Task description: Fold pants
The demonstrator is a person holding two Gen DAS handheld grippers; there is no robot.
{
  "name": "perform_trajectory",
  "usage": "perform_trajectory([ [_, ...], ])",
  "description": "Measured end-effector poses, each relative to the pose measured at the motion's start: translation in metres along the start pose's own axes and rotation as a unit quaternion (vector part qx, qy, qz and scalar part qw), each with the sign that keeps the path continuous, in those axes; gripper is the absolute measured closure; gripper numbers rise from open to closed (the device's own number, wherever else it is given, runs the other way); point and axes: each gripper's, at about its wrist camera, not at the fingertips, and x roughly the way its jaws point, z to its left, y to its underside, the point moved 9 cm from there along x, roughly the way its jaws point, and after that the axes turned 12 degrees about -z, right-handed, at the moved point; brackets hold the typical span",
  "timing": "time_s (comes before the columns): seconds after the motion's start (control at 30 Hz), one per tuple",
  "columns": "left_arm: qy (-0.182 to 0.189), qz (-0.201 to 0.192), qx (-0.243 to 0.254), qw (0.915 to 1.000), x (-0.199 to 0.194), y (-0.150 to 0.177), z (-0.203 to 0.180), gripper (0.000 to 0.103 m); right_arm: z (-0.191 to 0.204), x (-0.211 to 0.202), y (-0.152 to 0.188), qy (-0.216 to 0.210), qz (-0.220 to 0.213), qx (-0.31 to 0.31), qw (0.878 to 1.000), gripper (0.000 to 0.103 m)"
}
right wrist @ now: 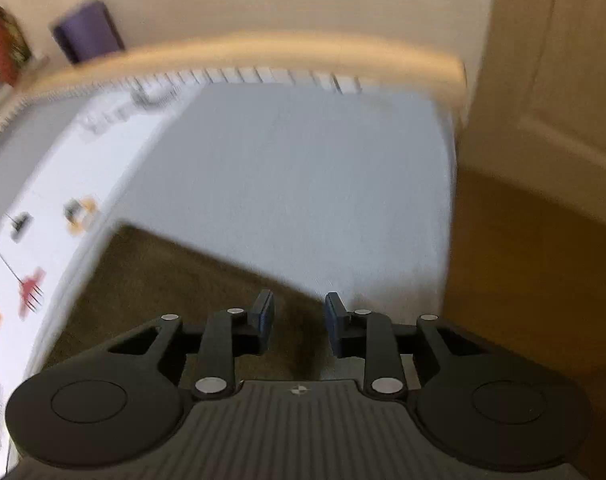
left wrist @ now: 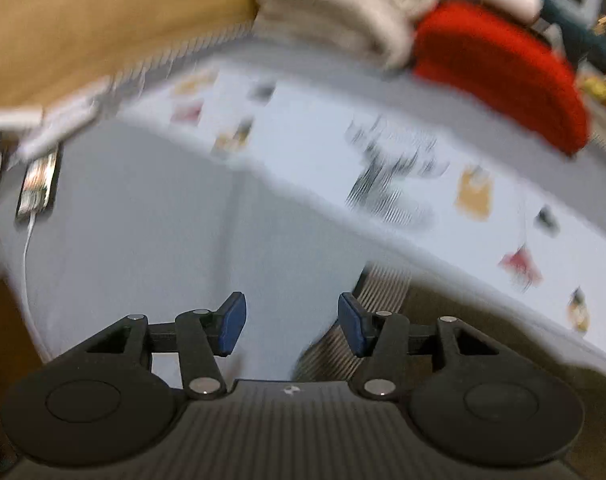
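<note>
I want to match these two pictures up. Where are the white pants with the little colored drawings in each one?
Left wrist view: the patterned pants stretch from upper left to lower right, across the middle of the gray bed.
Right wrist view: the patterned pants run down the left edge, beside the gray bed.
Shared landmark: the red and orange drawings printed on the cloth.

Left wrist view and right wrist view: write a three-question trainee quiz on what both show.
1. True or false: the left hand-held gripper is shut on the white printed pants.
2. Which item lies on the grey sheet at far left: A) smartphone, B) mug, C) book?
3. Fill in: beside the beige folded towels sits a ____ cushion.

Key: 1 false, both it and the right hand-held gripper are open and hold nothing; 2 A; 3 red.
</note>
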Motion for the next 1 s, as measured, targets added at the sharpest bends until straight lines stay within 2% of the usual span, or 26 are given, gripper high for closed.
perform_trajectory([
  [0.07,0.055,-0.008,0.007,0.9984,-0.001,-0.005,-0.023,0.057,0.02,-0.013,-0.007,-0.032,-0.037,-0.018,0.999,0.068],
  [0.1,0.083,0.002,0.009,0.9965,0.002,-0.003,-0.036,0.06,0.033,-0.018,-0.007,-0.054,-0.044,-0.03,0.997,0.066],
  [0.13,0.103,0.02,0.004,0.9945,0.006,0.002,-0.045,0.069,0.048,-0.024,-0.005,-0.08,-0.046,-0.041,0.995,0.065],
  [0.17,0.113,0.046,0.001,0.9925,0.014,0.011,-0.053,0.073,0.062,-0.028,0.0,-0.107,-0.042,-0.051,0.992,0.065],
  [0.2,0.095,0.097,0.022,0.9905,0.028,0.03,-0.055,0.073,0.079,-0.031,0.008,-0.138,-0.031,-0.061,0.988,0.065],
  [0.23,0.061,0.146,0.047,0.9863,0.041,0.05,-0.052,0.08,0.096,-0.035,0.018,-0.169,-0.017,-0.071,0.983,0.065],
  [0.27,0.032,0.198,0.045,0.9786,0.052,0.071,-0.044,0.088,0.112,-0.039,0.026,-0.193,-0.005,-0.081,0.978,0.065],
  [0.3,0.022,0.212,0.003,0.9771,0.056,0.075,-0.036,0.088,0.128,-0.044,0.036,-0.215,0.007,-0.091,0.972,0.064],
  [0.33,0.021,0.207,-0.005,0.9781,0.054,0.068,-0.034,0.089,0.143,-0.049,0.046,-0.239,0.022,-0.102,0.965,0.064],
  [0.4,0.024,0.176,0.01,0.9841,0.048,0.051,-0.04,0.087,0.176,-0.058,0.07,-0.288,0.06,-0.126,0.947,0.064],
  [0.47,0.04,0.153,0.013,0.9873,0.043,0.033,-0.047,0.074,0.206,-0.069,0.09,-0.326,0.084,-0.156,0.929,0.063],
  [0.53,0.065,0.138,0.012,0.9882,0.047,0.014,-0.054,0.069,0.234,-0.088,0.111,-0.357,0.092,-0.203,0.907,0.063],
  [0.6,0.09,0.129,0.017,0.9874,0.051,-0.002,-0.063,0.056,0.258,-0.109,0.135,-0.39,0.095,-0.251,0.881,0.063],
  [0.67,0.097,0.118,0.016,0.9882,0.069,-0.012,-0.066,0.035,0.278,-0.133,0.161,-0.428,0.1,-0.295,0.849,0.063],
  [0.73,0.1,0.105,0.006,0.9894,0.083,-0.011,-0.063,0.03,0.293,-0.156,0.182,-0.461,0.102,-0.335,0.815,0.063],
  [0.8,0.083,0.151,-0.01,0.9849,0.103,0.004,-0.053,0.03,0.304,-0.18,0.204,-0.495,0.1,-0.374,0.778,0.061],
  [0.9,0.102,0.171,-0.038,0.9791,0.117,0.011,-0.049,0.025,0.32,-0.205,0.232,-0.532,0.093,-0.426,0.725,0.058],
  [1.0,0.12,0.196,-0.053,0.9718,0.126,0.021,-0.051,0.024,0.335,-0.224,0.256,-0.553,0.084,-0.459,0.69,0.057],
])
